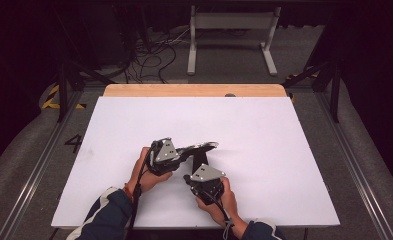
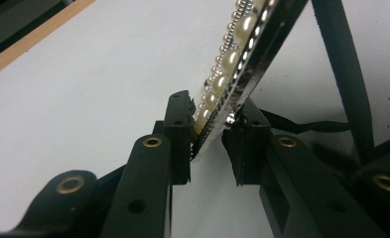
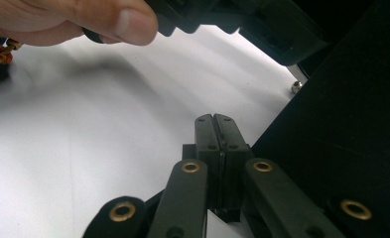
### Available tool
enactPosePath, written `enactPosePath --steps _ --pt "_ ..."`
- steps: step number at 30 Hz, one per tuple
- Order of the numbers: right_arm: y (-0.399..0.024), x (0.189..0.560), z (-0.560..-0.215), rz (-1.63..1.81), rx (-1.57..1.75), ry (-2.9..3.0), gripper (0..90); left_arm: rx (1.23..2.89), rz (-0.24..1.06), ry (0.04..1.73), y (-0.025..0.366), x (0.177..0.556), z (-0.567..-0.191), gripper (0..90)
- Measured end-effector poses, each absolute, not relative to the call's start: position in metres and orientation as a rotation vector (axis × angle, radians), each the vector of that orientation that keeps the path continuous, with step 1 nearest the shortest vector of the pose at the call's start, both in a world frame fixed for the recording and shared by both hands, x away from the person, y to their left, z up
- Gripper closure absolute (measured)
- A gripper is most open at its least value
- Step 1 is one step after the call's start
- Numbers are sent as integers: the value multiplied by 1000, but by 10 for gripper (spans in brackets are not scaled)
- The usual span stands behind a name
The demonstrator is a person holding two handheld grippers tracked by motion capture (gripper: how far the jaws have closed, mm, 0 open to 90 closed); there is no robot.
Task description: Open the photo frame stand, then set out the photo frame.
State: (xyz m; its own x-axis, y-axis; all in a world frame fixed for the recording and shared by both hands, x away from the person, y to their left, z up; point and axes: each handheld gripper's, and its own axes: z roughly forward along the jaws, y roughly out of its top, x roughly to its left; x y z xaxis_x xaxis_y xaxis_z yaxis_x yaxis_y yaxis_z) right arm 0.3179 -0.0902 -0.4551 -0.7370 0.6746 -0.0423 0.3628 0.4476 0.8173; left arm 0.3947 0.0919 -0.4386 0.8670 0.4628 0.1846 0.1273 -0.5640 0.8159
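Note:
A stiff black band set with pearls and small beads [image 1: 204, 146] hangs over the white table top [image 1: 274, 130]. My left gripper [image 1: 184, 151] holds one end of it. In the left gripper view the pearl band [image 2: 237, 44] runs up and to the right from between the pads, and my left gripper [image 2: 210, 124] presses on both of its faces. A plain black strap [image 1: 200, 159] drops from the band toward my right gripper [image 1: 188, 177]. In the right gripper view my right gripper [image 3: 214, 119] is shut, pad against pad, with the black strap [image 3: 341, 129] close beside it on the right.
A wooden strip [image 1: 194, 90] borders the far edge of the table. Beyond it a white metal frame [image 1: 231, 30] and loose cables [image 1: 154, 55] stand on the floor. The left hand's thumb [image 3: 108, 20] shows in the right gripper view.

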Motion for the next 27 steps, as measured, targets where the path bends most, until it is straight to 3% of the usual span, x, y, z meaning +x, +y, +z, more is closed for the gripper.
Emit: enactPosePath --steps 22,27 --pt "-103 321 -455 1233 984 2334 900 2129 472 427 93 393 -440 759" --pt "-104 321 -454 1244 993 2329 900 2113 440 432 95 396 -441 722"
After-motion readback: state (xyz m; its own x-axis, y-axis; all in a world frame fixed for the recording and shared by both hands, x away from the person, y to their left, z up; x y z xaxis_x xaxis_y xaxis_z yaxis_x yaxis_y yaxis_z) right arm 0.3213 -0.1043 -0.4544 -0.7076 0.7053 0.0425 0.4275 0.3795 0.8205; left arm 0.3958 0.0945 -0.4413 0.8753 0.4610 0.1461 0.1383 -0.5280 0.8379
